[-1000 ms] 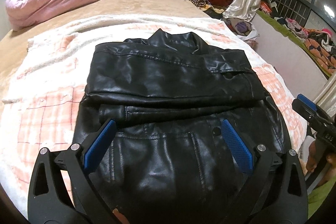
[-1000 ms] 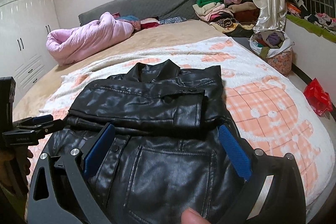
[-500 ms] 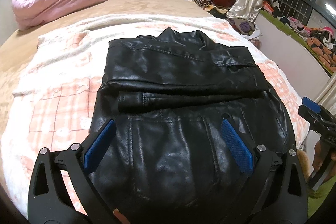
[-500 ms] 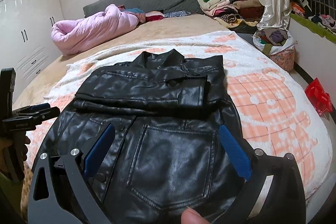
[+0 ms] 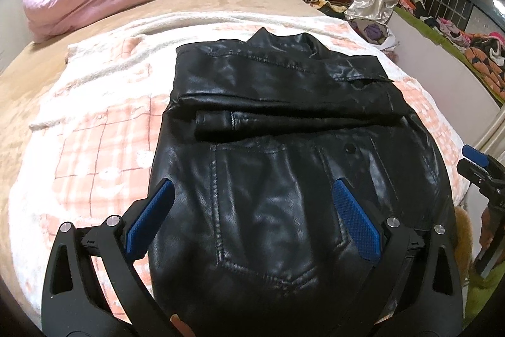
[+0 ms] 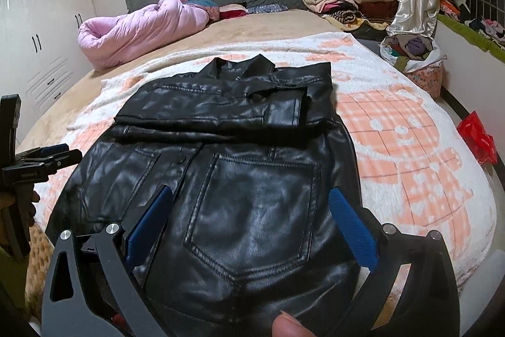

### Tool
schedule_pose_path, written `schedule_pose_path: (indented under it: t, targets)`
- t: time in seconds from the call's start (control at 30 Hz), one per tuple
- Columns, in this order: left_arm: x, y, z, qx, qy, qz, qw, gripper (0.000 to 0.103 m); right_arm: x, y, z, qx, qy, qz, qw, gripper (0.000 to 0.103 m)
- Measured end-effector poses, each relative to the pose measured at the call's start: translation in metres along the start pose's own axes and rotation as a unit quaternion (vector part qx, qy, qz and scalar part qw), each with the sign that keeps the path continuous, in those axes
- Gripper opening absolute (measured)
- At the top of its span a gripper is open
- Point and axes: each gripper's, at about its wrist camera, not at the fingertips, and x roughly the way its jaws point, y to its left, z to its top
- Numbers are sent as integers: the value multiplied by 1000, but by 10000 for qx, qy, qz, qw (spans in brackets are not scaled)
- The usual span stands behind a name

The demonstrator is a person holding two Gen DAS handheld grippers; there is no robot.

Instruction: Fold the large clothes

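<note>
A black leather jacket point(image 5: 284, 166) lies on a pink-and-white blanket point(image 5: 94, 141) spread over the bed, its sleeves already laid across the chest just below the collar point(image 5: 284, 38), while the lower body of the garment is spread flat toward the near edge of the bed; by that showing the folding looks roughly half done, with the hem yet to be brought up toward the collar. The left gripper point(image 5: 249, 220) hangs over the near part of the jacket with its blue pads point(image 5: 148, 220) spread wide and nothing between them, and the right gripper point(image 6: 252, 226) does likewise, jaws wide apart over a stitched pocket point(image 6: 252, 210). Only the left wrist view shows the end of the lower sleeve point(image 5: 217, 123) plainly, along with the tip of the right gripper at the frame's right edge. Only the right wrist view takes in the white wardrobe point(image 6: 38, 46) at left, the left gripper point(image 6: 47, 157) beside the jacket's edge, and, at far right, a bag of clothes point(image 6: 413, 59) and a red bag point(image 6: 476, 138) on the floor. A rolled pink quilt point(image 6: 142, 27) sits well back in both.
</note>
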Motion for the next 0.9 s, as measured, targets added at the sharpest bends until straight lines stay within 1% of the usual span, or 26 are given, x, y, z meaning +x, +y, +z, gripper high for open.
schedule_pose_path:
  t: [0.27,0.6,0.9]
  targets:
    - [-4,8,-10,3,54,92,9999,93,-5,-2,-14,-122,143,-61,9998,99]
    - [-8,20,-25,-26,189,237,9995,93,-5,-7,-36,-229,446,-125,9987,99]
    - [-12,40,-42,-214,314,348,9987,94,-3,-16,-56,-210,733,-128,9970,99]
